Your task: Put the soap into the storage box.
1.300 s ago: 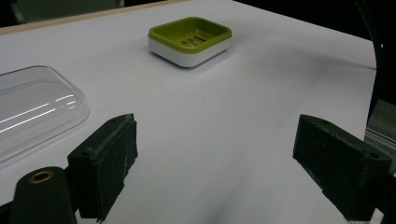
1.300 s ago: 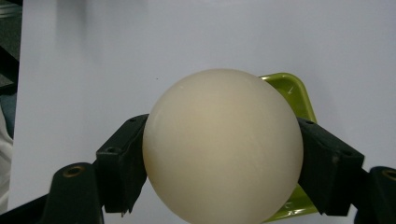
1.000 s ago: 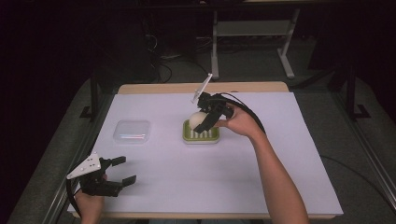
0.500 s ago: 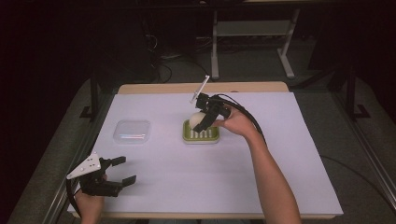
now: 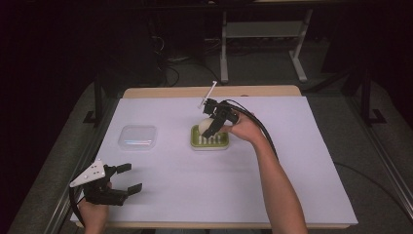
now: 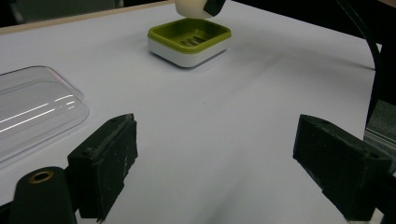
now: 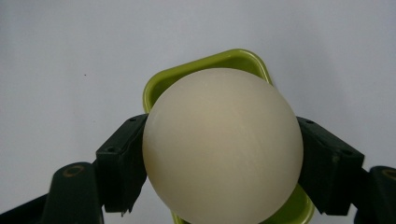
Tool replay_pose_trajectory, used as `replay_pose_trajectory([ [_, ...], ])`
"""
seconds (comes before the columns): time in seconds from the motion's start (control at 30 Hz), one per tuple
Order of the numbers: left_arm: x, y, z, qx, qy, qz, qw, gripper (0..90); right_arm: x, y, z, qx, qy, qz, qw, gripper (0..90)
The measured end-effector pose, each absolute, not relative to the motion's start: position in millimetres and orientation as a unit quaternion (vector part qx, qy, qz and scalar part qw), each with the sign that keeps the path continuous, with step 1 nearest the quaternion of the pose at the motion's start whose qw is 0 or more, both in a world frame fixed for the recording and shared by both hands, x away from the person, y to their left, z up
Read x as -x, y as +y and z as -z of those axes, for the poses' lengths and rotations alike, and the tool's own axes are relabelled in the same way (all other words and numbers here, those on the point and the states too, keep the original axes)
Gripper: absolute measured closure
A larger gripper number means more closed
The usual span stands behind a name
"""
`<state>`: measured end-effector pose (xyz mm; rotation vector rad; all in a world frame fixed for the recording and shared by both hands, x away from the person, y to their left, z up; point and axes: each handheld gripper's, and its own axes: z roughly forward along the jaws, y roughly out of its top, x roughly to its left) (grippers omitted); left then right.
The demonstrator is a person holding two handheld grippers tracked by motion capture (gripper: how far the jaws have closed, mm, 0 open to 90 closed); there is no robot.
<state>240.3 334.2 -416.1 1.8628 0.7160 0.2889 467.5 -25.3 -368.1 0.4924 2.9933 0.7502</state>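
High cam overhead, far; gripper cams close; all share dish (image 5: pixel 209 143).

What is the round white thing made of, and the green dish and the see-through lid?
The ball looks like matte soap or plastic: smooth, cream, no shine. The dish seems glossy plastic, green tray over a white base. The lid looks like clear hard plastic, with bright streaks of reflected light.

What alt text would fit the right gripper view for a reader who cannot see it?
The right gripper clamps a cream-coloured ball between its two black jaws, above a green soap dish on a white table.
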Motion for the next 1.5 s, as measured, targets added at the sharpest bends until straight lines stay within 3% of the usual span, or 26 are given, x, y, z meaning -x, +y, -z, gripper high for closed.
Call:
replay_pose_trajectory([
  [1.5, -241, 334, 416, -0.784, 0.296, -0.12, 0.532, 13.1, -469, -30, 402, -0.19, 0.954, -0.232, 0.007, 24.1],
])
